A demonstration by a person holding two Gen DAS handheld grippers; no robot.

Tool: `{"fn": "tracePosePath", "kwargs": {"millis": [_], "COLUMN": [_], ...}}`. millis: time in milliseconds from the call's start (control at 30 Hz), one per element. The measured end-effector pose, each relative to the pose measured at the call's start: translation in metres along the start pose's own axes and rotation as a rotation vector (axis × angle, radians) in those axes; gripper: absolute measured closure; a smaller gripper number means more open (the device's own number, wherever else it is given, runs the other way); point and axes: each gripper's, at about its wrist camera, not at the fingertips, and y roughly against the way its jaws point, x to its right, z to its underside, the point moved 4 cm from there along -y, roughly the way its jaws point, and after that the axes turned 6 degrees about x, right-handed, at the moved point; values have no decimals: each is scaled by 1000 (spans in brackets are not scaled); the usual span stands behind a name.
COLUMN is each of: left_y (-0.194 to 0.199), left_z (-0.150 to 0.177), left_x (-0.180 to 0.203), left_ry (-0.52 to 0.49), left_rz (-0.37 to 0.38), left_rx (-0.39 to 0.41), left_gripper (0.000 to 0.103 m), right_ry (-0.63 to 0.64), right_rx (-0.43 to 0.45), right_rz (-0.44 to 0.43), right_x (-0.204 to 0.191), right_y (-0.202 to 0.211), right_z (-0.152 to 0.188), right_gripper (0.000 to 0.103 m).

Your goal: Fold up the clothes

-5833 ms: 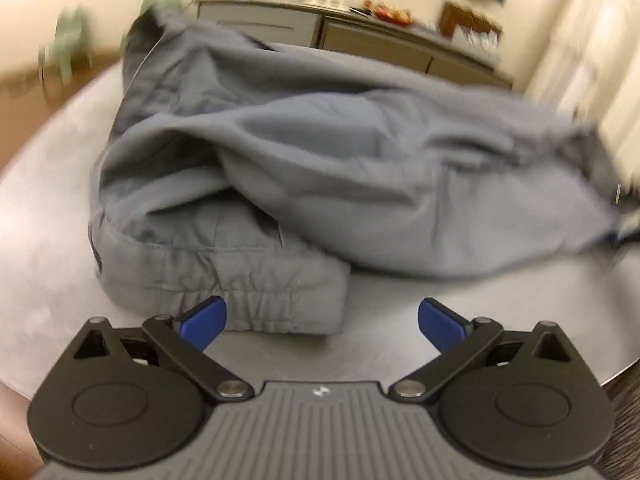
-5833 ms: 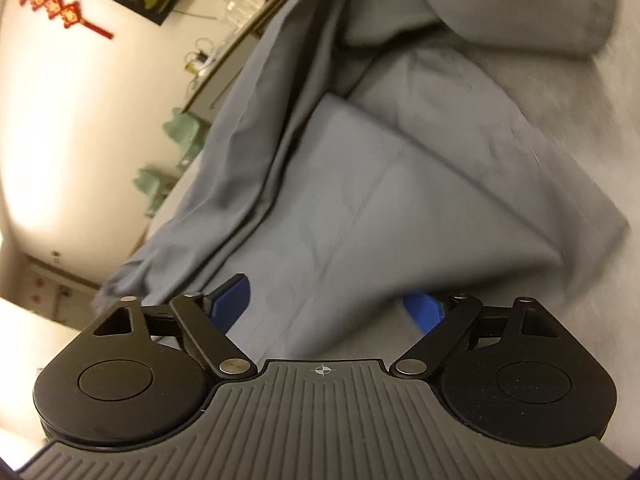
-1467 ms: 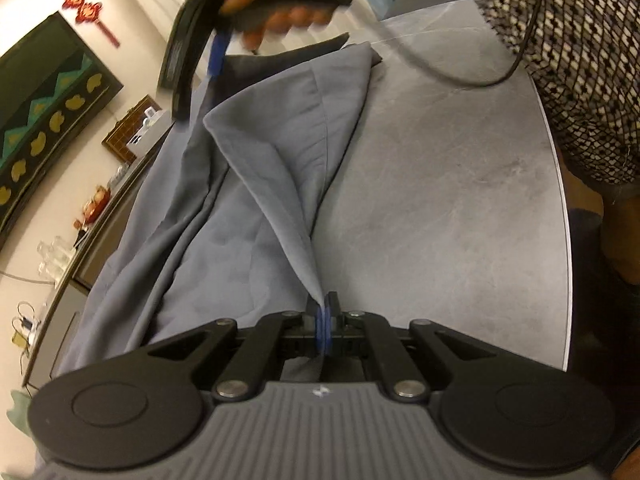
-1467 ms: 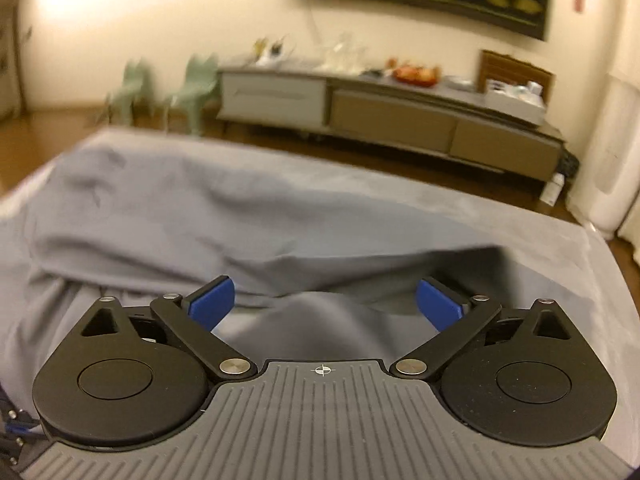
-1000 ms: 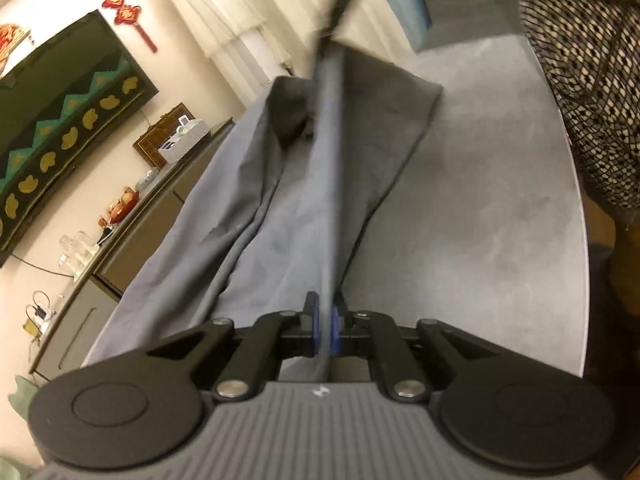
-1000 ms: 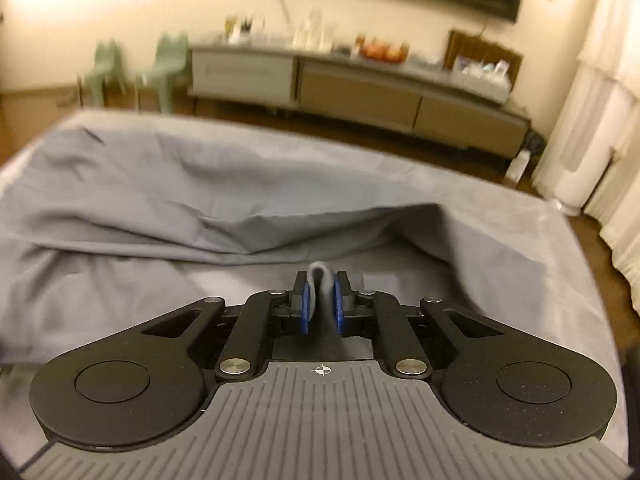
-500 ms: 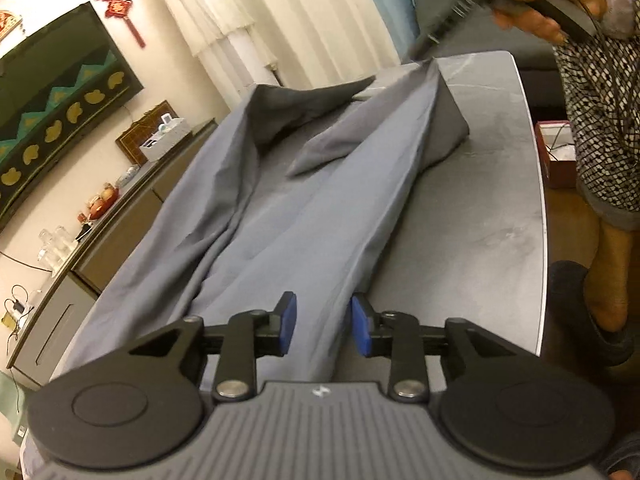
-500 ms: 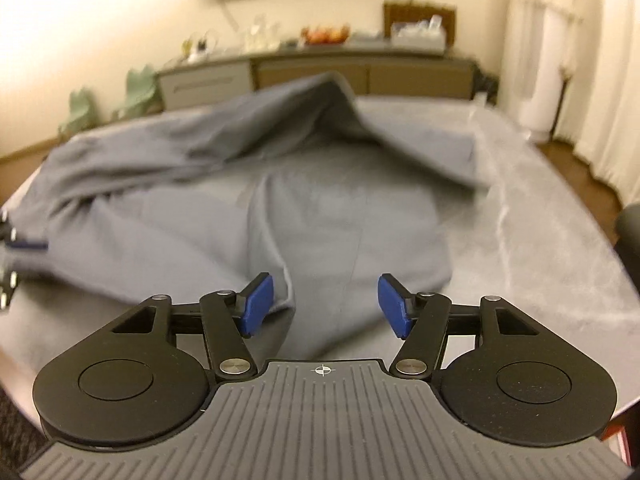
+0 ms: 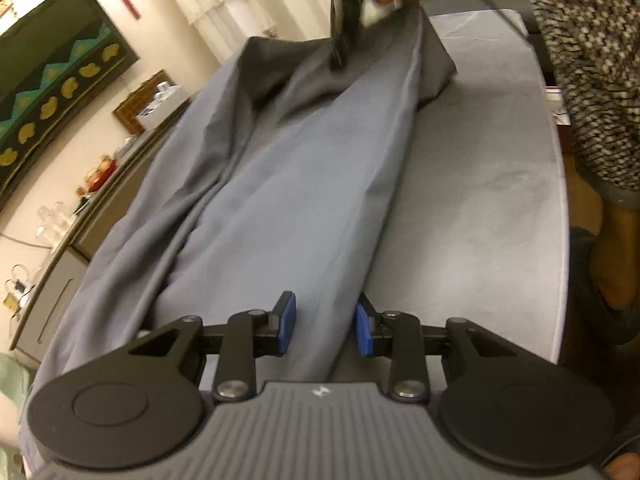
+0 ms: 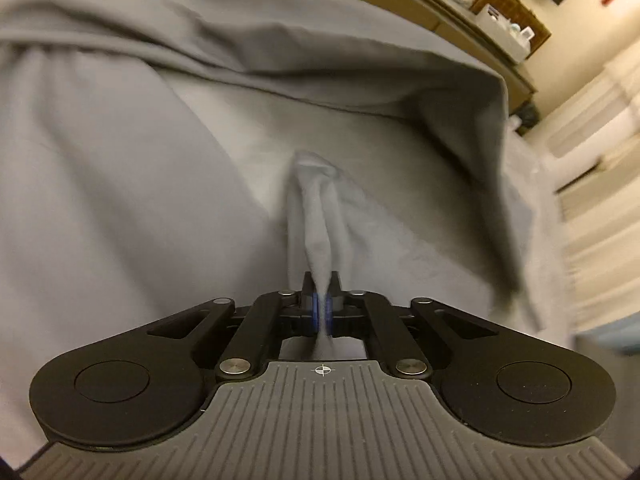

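A: Where do the trousers lie?

B: Lengthwise on the table, running straight ahead of the left gripper. Its fingers are spread, cloth passing between them, unpinched.

A: The right one?

B: Right gripper clenched on a fold at the far end. The left is nearer the loose end.
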Motion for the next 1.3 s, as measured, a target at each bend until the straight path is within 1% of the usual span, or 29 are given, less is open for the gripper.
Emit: {"fn": "tracePosePath", "kwargs": {"millis": [33,100,133,167,200,233,267,400,433,467,500,533,600,633,667,700,733,833,867,933,1000,1033,1067,1100,1133,1167,1200,1267,1300], "left_y": [1,2,3,2,1,0,-2,-4,-3,2,7,14,30,38,46,54,61,74,78,80,81,83,85,87,88,90,92,95,98], "left_z": [-1,-2,-3,-4,-6,-7,-7,-6,-5,-3,-2,0,5,8,11,13,17,28,31,34,34,33,31,31,30,27,25,22,22], "left_x": [-3,-9,-12,-13,-13,-12,-11,-4,-3,-4,-5,-12,-25,-32,-39,-45,-54,-75,-81,-87,-89,-89,-88,-86,-83,-78,-73,-72,-78], "left_ry": [5,16,20,15,11,8,5,-7,-7,5,18,45,98,124,151,178,212,301,328,354,371,382,399,408,403,378,356,357,389], "left_rz": [-5,-16,-20,-19,-14,-6,0,14,15,13,9,-12,-55,-76,-97,-119,-148,-215,-233,-243,-229,-210,-164,-109,-66,-52,-39,-28,-31], "left_rx": [4,13,17,20,23,22,22,-1,-5,0,5,12,27,35,42,49,51,42,37,26,22,27,36,45,55,65,75,99,120], "left_gripper": [71,71,71,71,70,70,69,68,68,68,68,67,63,56,53,48,44,40,40,40,40,42,42,42,42,42,42,42,42], "right_ry": [-25,-178,-261,-345,-437,-538,-622,-887,-959,-1040,-1077,-1071,-1059,-1050,-1037,-1023,-1009,-961,-924,-807,-690,-631,-573,-541,-538,-534,-531,-538,-550], "right_rx": [33,208,295,372,427,458,446,207,148,89,67,83,114,137,169,201,232,326,339,327,315,308,301,252,159,67,3,-53,-63], "right_rz": [23,48,60,72,80,86,85,61,41,8,-1,18,54,90,143,196,249,407,411,318,226,180,135,94,57,21,0,-8,-11], "right_x": [12,51,70,88,104,120,130,144,145,144,145,147,153,154,155,155,155,156,152,132,112,101,91,86,87,88,91,105,115], "right_y": [8,61,88,114,132,143,138,63,47,34,29,32,38,43,51,58,66,90,91,78,65,58,52,37,13,-11,-29,-51,-58], "right_z": [-8,-21,-21,-13,0,21,44,146,168,186,197,201,207,208,207,205,203,199,192,170,147,136,125,121,122,124,126,130,132], "right_gripper": [103,103,103,103,103,103,103,99,97,96,95,91,75,64,52,48,46,46,46,46,43,43,44,45,53,56,56,48,48]}}
